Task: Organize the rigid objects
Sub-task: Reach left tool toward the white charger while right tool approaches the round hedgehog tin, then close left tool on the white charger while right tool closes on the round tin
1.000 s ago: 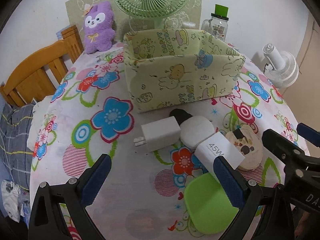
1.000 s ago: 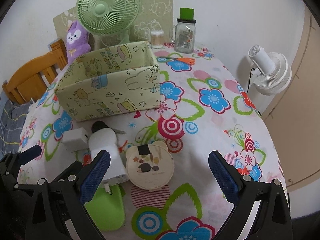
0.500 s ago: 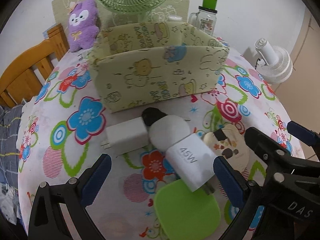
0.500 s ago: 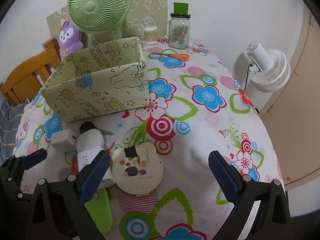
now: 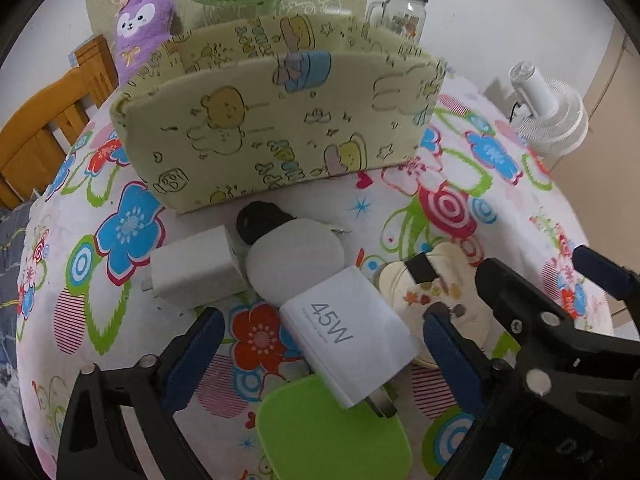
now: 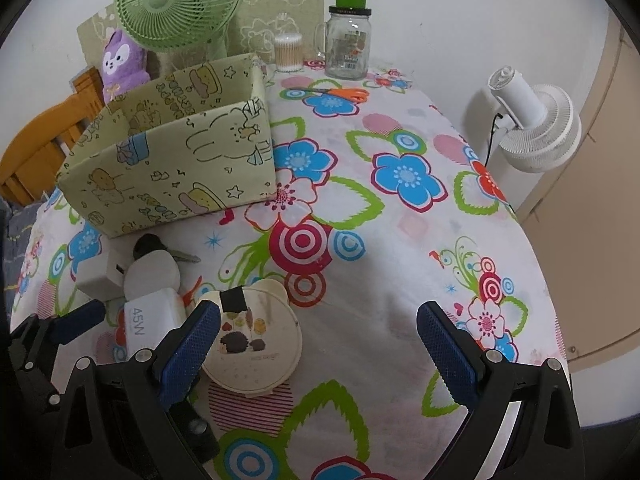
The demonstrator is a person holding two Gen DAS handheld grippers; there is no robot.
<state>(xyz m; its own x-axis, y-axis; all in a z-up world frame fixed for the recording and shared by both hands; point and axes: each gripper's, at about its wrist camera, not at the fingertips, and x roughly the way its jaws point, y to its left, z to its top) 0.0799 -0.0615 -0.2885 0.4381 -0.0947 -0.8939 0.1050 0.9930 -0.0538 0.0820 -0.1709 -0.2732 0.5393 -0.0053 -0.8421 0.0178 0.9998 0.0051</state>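
– What's in front of my right claw?
– It's spread wide over the table. The round tin sits just inside its left finger, touching the 45W charger.
– And the fabric box?
– I see it farther back, left.

fabric box far on table | small charger, key, round puck clustered just near of box | 45W charger nearer, resting on puck and flat pad | round tin right of 45W charger | jar, scissors far right of box
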